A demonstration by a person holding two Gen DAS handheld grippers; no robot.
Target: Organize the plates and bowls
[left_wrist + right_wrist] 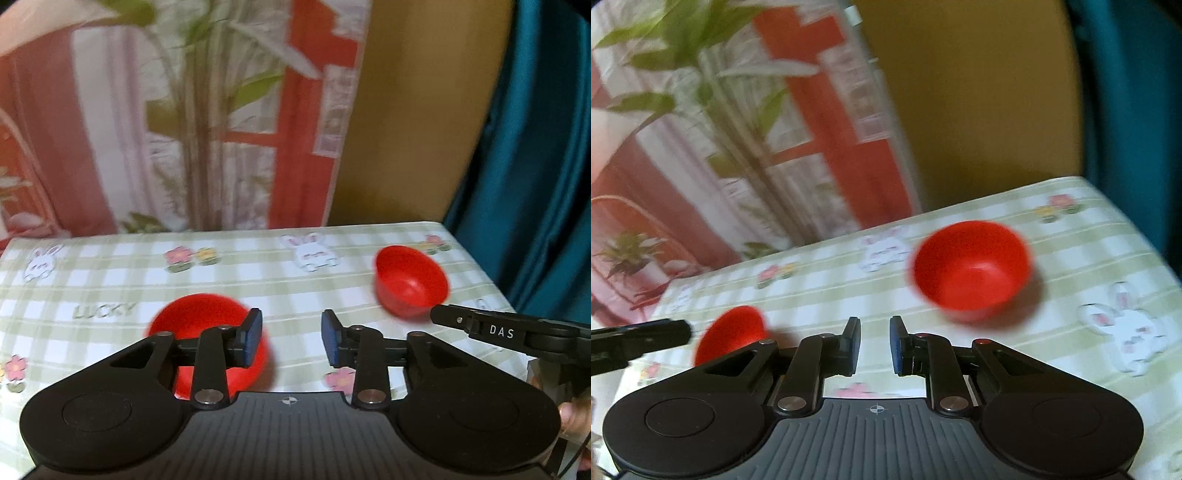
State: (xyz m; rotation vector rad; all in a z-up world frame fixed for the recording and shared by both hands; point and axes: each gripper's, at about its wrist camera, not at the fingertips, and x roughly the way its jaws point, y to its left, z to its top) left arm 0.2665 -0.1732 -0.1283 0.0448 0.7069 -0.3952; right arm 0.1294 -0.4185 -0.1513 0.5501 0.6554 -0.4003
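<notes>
Red plastic, two bowls on the table: near bowl [207,325] sits partly behind the left gripper [291,338] on its left-finger side, far bowl [410,280] sits toward the right rear corner, well apart from the first. Table is covered in a green-checked tablecloth [258,284] with rabbit and flower prints. Left gripper: fingers spread, nothing between the blue pads [253,338], hovering above the cloth. Right gripper [875,345]: also spread, narrower gap, nothing pinched; far bowl [971,269] lies ahead and right of its tips, upright, empty inside. Near bowl [733,332] shows at its left, partly hidden by the finger linkage. Both frames motion-blurred. Patterned curtain [184,110] with red and leaf print hangs behind the table.
</notes>
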